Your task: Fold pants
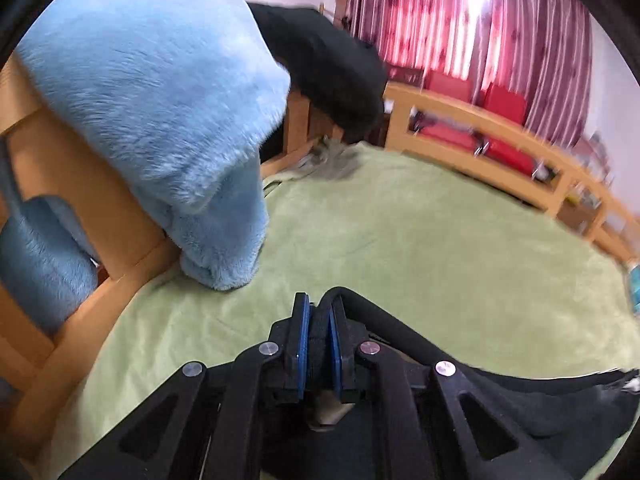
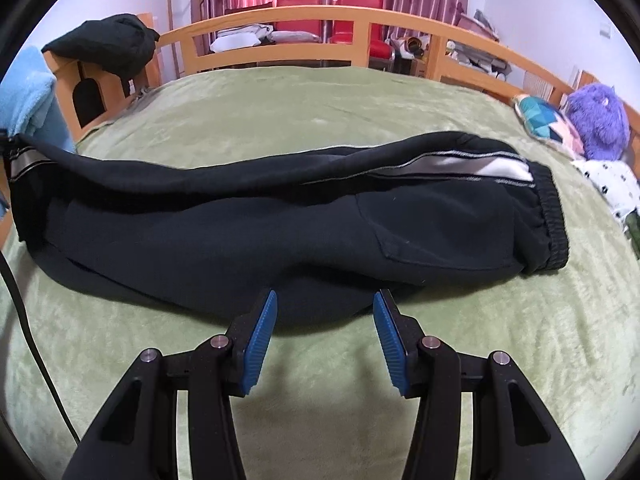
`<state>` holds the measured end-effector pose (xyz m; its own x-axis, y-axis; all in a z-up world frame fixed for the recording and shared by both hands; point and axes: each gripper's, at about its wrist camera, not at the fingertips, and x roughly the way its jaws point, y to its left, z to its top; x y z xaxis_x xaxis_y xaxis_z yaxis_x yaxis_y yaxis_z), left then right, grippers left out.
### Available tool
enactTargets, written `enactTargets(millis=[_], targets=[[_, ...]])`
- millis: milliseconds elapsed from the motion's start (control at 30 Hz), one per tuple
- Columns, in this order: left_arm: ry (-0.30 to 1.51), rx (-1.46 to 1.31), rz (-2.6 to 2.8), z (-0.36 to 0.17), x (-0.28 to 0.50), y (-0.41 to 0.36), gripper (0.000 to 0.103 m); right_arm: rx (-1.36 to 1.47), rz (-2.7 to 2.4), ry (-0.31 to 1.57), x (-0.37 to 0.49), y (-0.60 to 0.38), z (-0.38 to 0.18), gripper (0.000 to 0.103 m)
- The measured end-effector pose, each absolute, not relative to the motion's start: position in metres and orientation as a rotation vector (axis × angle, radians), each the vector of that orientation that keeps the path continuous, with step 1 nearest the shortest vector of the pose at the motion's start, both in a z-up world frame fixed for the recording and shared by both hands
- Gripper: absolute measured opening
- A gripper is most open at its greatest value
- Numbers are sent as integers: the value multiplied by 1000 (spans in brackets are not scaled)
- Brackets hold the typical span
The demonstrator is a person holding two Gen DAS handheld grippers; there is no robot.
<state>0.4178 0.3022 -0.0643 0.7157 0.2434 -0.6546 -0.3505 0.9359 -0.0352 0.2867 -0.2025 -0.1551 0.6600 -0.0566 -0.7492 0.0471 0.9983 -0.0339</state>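
Note:
Black track pants point(image 2: 240, 232) with a grey-white side stripe lie lengthwise across the green bed cover point(image 2: 320, 100), the elastic waistband point(image 2: 554, 216) at the right. Their left leg end point(image 2: 24, 164) is lifted off the cover. In the left wrist view my left gripper point(image 1: 320, 304) is shut on a fold of that black cloth, and the pants point(image 1: 520, 400) trail off to the lower right. My right gripper point(image 2: 325, 300) stands open just in front of the pants' near edge, at about mid-length, with nothing between its blue pads point(image 2: 260, 336).
A fluffy light-blue blanket point(image 1: 152, 92) and a black garment point(image 1: 332, 68) hang over the wooden bed frame point(image 1: 480, 124) on the left. A purple plush toy point(image 2: 598, 120) and a patterned cushion point(image 2: 536, 116) sit at the right. A black cable point(image 2: 24, 320) runs down the left side.

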Motion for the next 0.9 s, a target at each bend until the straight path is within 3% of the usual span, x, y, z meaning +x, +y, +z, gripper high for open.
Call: enactTargets(millis=[167, 233, 300, 333, 567, 767, 900], targets=[[739, -155, 394, -100, 454, 307, 15, -38, -98, 855, 291, -207, -160, 50], [729, -59, 481, -109, 464, 303, 37, -52, -114, 846, 291, -209, -161, 50], [678, 83, 593, -110, 467, 299, 92, -68, -107, 837, 292, -207, -160, 50], [657, 147, 622, -109, 467, 297, 97, -79, -97, 836, 293, -204, -160, 50], [673, 142, 542, -94, 434, 297, 97, -72, -21, 819, 297, -181, -159, 50], [739, -36, 433, -72, 411, 324, 97, -86, 41, 810, 295, -151, -153, 50], [716, 44, 450, -55, 399, 318, 97, -83, 68, 817, 289, -137, -152, 50]])
